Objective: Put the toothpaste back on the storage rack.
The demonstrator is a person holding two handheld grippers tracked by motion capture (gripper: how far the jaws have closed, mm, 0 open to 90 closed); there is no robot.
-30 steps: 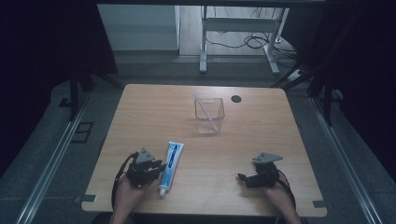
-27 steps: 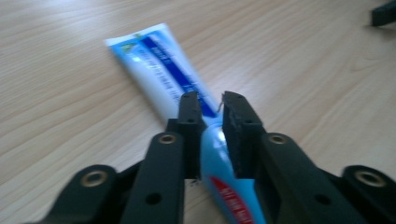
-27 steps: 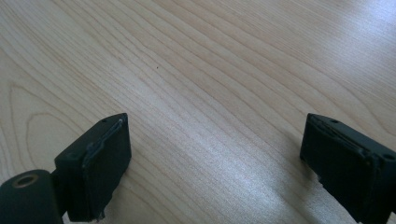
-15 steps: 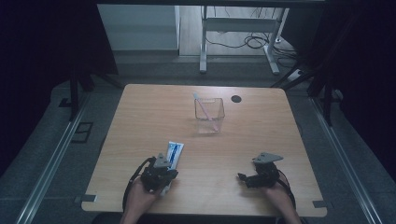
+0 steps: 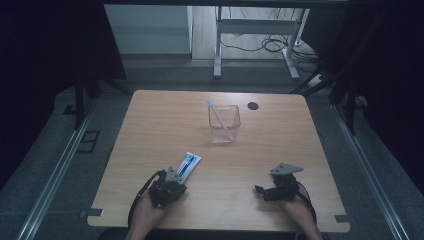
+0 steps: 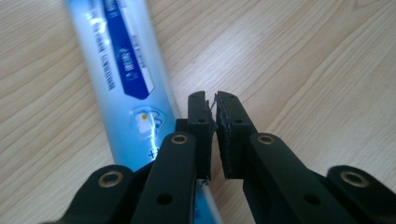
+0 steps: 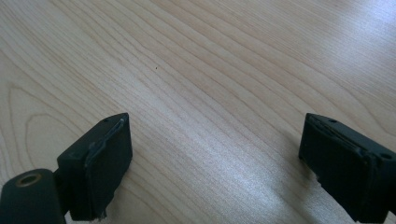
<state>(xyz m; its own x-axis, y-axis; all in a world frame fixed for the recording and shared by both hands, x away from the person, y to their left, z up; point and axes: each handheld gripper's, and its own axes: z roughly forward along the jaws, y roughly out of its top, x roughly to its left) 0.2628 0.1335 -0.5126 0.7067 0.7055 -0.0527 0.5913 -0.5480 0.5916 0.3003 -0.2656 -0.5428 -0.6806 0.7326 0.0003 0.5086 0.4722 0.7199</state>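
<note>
A blue and white toothpaste tube (image 5: 190,161) lies on the wooden table (image 5: 280,145) near its front left. My left gripper (image 5: 172,181) sits low over the tube's near end and hides it. In the left gripper view the jaws (image 6: 215,100) stand shut, pad against pad with only a sliver between. The tube (image 6: 121,79) runs beside and under the left jaw, and I see nothing gripped between the pads. My right gripper (image 5: 260,190) rests on the table at the front right. It is open (image 7: 224,163), with bare wood between its pads.
A clear square container (image 5: 224,123) stands past the table's middle with a pink toothbrush (image 5: 218,115) leaning in it. A small black disc (image 5: 253,105) lies near the far edge. Cables and a metal stand are on the floor beyond the table.
My left gripper has moved right, from beside the tube to over its near end, which it now covers. The right gripper has kept still.
</note>
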